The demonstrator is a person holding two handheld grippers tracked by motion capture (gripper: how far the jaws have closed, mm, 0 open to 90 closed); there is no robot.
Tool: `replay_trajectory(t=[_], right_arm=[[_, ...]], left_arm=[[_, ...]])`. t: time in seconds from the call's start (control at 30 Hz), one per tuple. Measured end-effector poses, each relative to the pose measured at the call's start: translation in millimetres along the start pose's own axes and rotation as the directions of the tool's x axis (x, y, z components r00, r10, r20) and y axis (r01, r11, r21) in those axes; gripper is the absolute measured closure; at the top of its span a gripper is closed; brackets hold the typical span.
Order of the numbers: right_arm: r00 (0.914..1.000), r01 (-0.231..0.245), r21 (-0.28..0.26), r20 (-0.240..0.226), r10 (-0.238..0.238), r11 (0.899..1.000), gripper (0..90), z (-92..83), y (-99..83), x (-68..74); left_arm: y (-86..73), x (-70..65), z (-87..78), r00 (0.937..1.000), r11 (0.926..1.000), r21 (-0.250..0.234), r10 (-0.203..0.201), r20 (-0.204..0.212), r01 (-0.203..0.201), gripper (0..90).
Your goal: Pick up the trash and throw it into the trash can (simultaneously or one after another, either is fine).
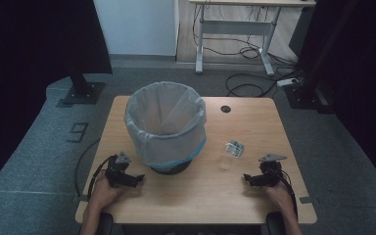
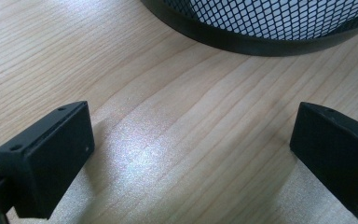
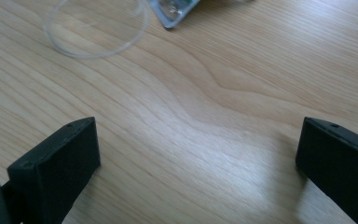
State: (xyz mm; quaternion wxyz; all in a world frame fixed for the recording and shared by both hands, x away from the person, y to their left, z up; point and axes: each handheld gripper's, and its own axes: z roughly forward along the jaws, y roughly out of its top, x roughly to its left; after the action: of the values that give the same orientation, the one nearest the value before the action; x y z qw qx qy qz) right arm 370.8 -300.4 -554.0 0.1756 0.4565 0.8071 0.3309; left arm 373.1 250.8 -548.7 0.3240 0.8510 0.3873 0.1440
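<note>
Two grippers, left (image 1: 138,179) and right (image 1: 246,177), fingers spread wide, grasping nothing, on pale woodgrain desk (image 1: 196,191). Round black mesh wastebasket (image 1: 166,128), translucent liner, centre-left; clear plastic cup (image 1: 225,160) lying beside small packet (image 1: 235,148).

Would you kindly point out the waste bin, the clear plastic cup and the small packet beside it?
waste bin (image 1: 169,147), high view, on its bag-covered side wall.
clear plastic cup (image 1: 224,160), high view, on its transparent body.
small packet (image 1: 235,148), high view, on its printed top face.
</note>
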Motion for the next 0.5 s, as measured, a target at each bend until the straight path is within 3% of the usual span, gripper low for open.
replay_trajectory(t=[0.1,0.5], right_arm=[[0.9994,0.015,-0.005,-0.03,-0.016,1.0,0.0,1.6,4.1,3.6],[0.9962,0.062,-0.017,-0.06,-0.063,0.998,0.0,1.0,21.8,12.6]], left_arm=[[0.0,0.0,0.0,1.0,1.0,0.0,0.0,0.0,0.0,0.0],[0.0,0.0,0.0,1.0,1.0,0.0,0.0,0.0,0.0,0.0]])
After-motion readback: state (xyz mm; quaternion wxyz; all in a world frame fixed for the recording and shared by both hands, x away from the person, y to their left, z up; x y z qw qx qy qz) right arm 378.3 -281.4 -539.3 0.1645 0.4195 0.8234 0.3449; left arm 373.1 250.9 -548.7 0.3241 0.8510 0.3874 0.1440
